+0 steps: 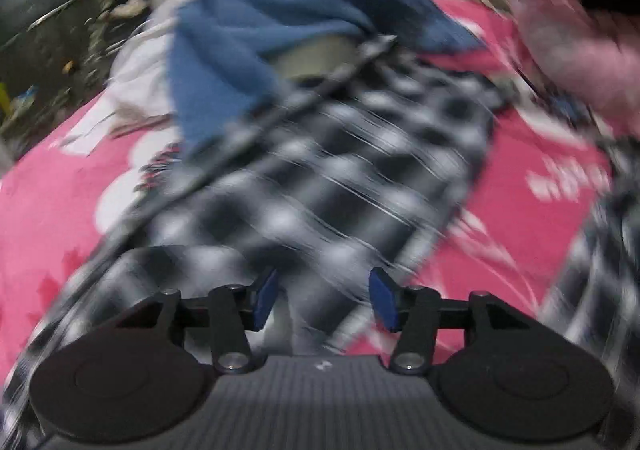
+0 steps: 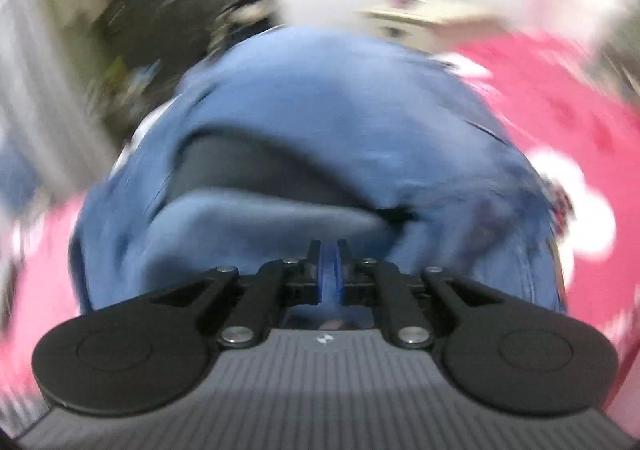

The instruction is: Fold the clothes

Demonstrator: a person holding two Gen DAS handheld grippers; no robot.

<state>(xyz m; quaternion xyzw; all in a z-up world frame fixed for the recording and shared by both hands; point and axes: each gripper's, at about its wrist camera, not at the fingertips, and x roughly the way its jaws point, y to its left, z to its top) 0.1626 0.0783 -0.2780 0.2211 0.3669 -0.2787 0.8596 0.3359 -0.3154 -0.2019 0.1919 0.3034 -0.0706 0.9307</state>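
Both views are blurred, so fine detail is hard to read.

The left tool [image 1: 322, 298] has its two blue pads [image 1: 384, 298] well apart, and nothing is between them. Just ahead of it and under it lies a black and white checked shirt [image 1: 340, 185], which stretches away from the tool on a pink bed cover [image 1: 56, 193] with white shapes. Beyond the far end of the shirt, a blue cloth [image 1: 256, 29] lies in a heap and covers the shirt's upper edge. To the left of this cloth there is some white fabric [image 1: 140, 69]. Far to the right of the tool, a pink sleeve [image 1: 576, 45] is at the edge of the view.

The right tool [image 2: 330, 266] has its pads pressed close together, with a fold of the blue cloth [image 2: 320, 109] pinched between them. The cloth rises directly in front of this tool and fills most of its view. The pink cover [image 2: 560, 97] is visible to the right of it and also to the left.
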